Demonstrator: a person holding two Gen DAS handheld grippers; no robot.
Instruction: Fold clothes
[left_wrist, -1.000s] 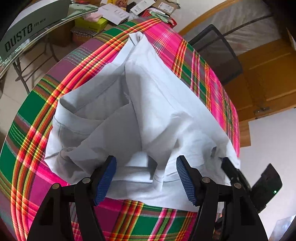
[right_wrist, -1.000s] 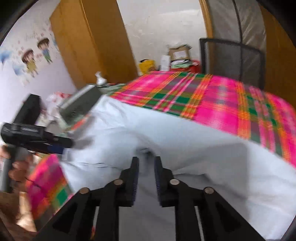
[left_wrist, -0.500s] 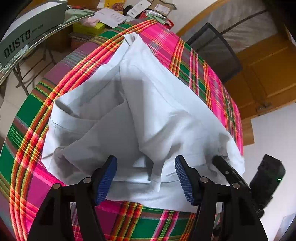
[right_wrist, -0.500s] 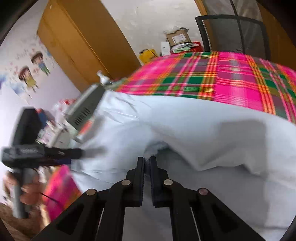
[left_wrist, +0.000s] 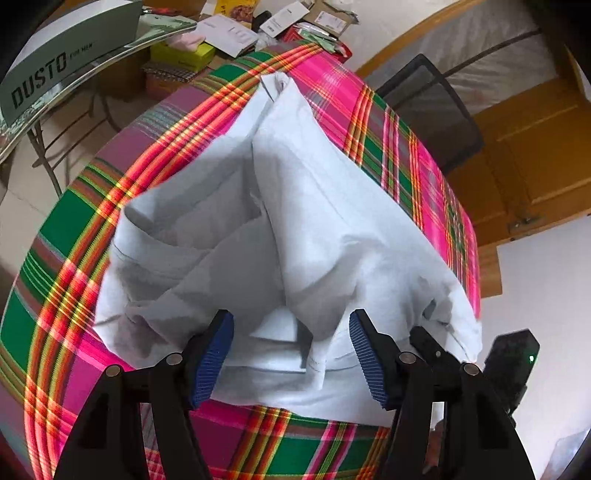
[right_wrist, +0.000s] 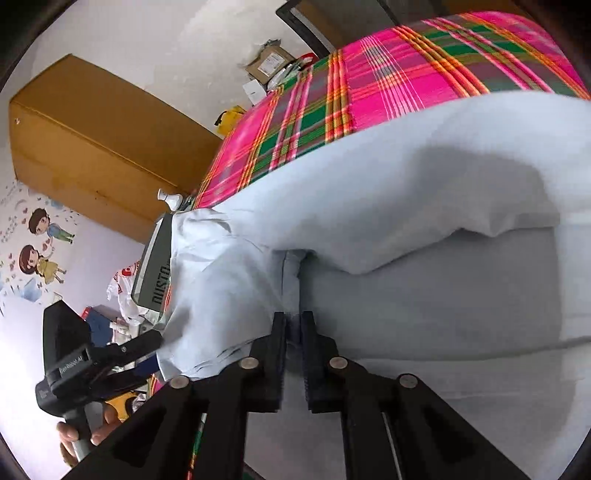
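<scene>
- Pale blue garment (left_wrist: 317, 229) lay crumpled on plaid cloth (left_wrist: 66, 302), long axis near-to-far.
- Left gripper (left_wrist: 291, 354): jaws wide apart, empty.
- Right gripper (right_wrist: 293, 332): jaws pinched on garment fold.

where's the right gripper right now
In the right wrist view the right gripper is shut on a fold of the white shirt, at the near edge of the plaid tablecloth.
</scene>
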